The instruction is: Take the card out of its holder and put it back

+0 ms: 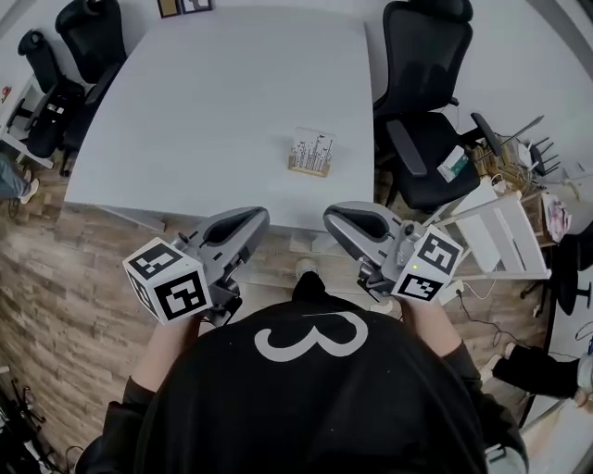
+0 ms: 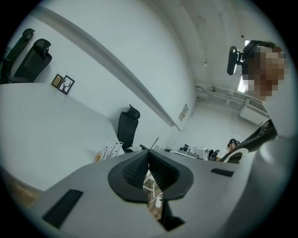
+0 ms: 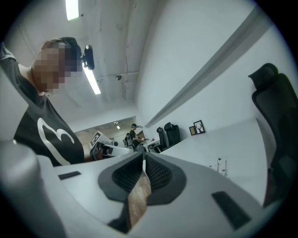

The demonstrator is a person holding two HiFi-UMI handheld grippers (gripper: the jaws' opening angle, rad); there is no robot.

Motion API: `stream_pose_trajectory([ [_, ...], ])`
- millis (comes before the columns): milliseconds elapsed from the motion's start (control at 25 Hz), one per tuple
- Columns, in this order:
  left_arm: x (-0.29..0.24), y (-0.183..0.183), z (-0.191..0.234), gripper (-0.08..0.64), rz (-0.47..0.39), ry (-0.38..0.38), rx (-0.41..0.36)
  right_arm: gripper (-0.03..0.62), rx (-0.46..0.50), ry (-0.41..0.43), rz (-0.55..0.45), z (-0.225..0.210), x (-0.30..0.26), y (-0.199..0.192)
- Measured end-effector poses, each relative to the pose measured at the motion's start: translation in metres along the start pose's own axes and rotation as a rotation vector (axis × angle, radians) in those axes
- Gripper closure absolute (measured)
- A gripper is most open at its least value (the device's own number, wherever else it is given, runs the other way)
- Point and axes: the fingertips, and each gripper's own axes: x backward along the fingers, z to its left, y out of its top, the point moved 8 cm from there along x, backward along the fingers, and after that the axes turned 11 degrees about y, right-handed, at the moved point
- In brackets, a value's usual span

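Left hand-held gripper: jaws together, empty.
Right hand-held gripper: jaws together, empty, nearer the card.
Card: upright in holder on worktop, straight ahead, broad side across.

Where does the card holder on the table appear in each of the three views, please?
Head view: the card holder stands on the white table, right of centre.
Left gripper view: low, left of centre, by the table's near edge.
Right gripper view: right of centre, faint; only its dark print shows.
Shared landmark: the two small picture frames at the table's far edge.
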Motion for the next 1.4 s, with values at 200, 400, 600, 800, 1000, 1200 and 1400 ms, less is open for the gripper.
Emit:
stream_pose_trajectory([
  [200,0.028,-0.01,-0.028,0.546,-0.03,-0.066,-0.015,0.581,-0.027,0.037,-0.021,0.054,0.003,-0.01],
  [400,0.054,-0.026,-0.044,0.546,-0.04,-0.103,0.006,0.583,-0.08,0.023,-0.048,0.088,0.007,-0.025],
  [600,0.07,-0.04,-0.052,0.546,-0.031,-0.123,0.019,0.583,-0.097,-0.013,-0.04,0.109,0.01,-0.033],
  [800,0.083,-0.052,-0.061,0.546,-0.029,-0.136,0.012,0.583,-0.087,-0.037,-0.052,0.129,0.012,-0.039],
  [1000,0.098,-0.06,-0.064,0.546,-0.029,-0.131,0.01,0.583,-0.101,-0.034,-0.076,0.143,0.01,-0.043],
  [1200,0.101,-0.059,-0.064,0.546,-0.026,-0.122,0.014,0.584,-0.114,-0.031,-0.084,0.145,0.009,-0.042],
  [1400,0.104,-0.061,-0.064,0.546,-0.019,-0.121,0.014,0.584,-0.116,-0.03,-0.083,0.15,0.007,-0.043],
])
